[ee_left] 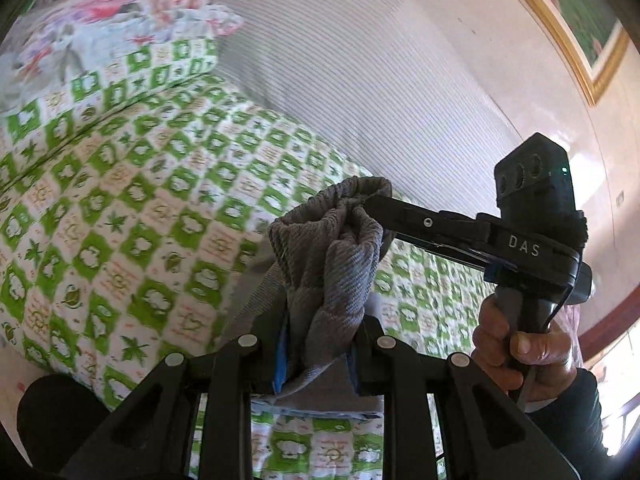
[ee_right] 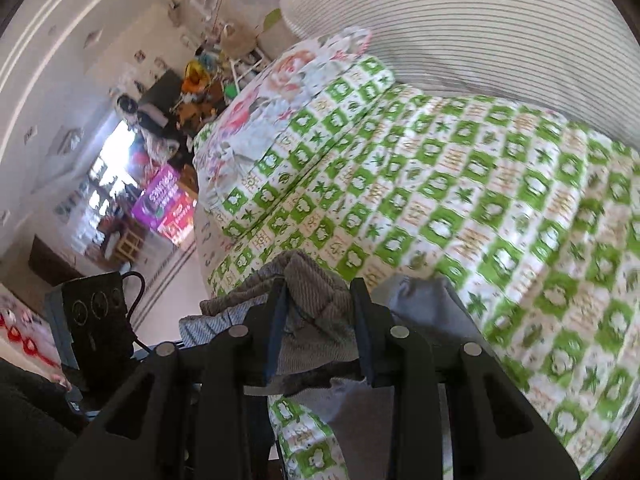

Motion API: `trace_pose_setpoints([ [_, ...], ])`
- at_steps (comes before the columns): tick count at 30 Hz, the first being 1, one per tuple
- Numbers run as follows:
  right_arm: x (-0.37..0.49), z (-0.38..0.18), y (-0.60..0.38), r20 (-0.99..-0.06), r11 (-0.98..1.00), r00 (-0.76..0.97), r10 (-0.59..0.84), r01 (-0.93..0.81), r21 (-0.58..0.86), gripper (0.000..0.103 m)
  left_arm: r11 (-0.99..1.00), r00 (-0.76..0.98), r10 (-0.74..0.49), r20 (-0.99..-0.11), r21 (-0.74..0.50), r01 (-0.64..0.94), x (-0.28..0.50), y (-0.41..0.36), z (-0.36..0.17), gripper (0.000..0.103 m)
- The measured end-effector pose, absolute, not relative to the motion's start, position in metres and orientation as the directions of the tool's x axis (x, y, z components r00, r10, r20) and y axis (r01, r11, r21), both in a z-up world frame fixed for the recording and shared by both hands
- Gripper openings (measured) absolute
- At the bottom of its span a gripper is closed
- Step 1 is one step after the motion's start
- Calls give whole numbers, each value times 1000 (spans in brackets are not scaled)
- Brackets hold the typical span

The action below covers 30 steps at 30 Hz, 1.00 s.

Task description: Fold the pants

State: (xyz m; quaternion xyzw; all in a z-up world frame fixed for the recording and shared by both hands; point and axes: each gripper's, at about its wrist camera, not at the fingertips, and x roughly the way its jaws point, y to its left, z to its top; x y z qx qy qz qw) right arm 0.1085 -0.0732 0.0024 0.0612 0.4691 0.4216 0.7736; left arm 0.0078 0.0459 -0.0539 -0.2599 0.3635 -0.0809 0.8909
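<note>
The grey ribbed pants (ee_left: 328, 256) hang bunched above the bed. My left gripper (ee_left: 316, 344) is shut on a bunch of the grey cloth. In the left wrist view my right gripper (ee_left: 372, 208) comes in from the right, held by a hand, its fingers shut on the same bunch close above mine. In the right wrist view the right gripper (ee_right: 320, 312) is shut on the grey pants (ee_right: 316, 300), and lighter grey cloth (ee_right: 424, 308) drapes to its right. The left gripper's camera block (ee_right: 96, 320) shows at lower left.
The bed carries a green and white patterned quilt (ee_left: 132, 216) (ee_right: 460, 208). A floral pillow (ee_left: 100, 28) (ee_right: 272, 88) lies at its far end. A striped headboard (ee_left: 360, 68) rises behind. A cluttered room with boxes (ee_right: 168, 204) lies to the left.
</note>
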Motion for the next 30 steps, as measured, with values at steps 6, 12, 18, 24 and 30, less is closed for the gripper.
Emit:
trace_pose_setpoints([
  [6, 100, -9, -114, -660, 660, 238, 713, -547, 515, 33, 880, 683, -370, -630, -473, 40, 17, 10, -63, 22],
  [12, 96, -29, -148, -660, 683, 257, 706, -492, 540, 33, 900, 644, -383, -662, -424, 99, 24, -20, -73, 22],
  [18, 98, -51, -175, -671, 720, 287, 683, -417, 554, 40, 928, 620, -352, -702, -349, 132, 32, -41, -85, 22],
  [24, 95, -56, -202, -671, 753, 343, 657, -351, 557, 40, 947, 620, -316, -718, -281, 157, 32, -61, -96, 23],
  [30, 85, -47, -210, -657, 761, 383, 649, -334, 557, 40, 941, 629, -333, -703, -294, 170, 32, -66, -100, 38],
])
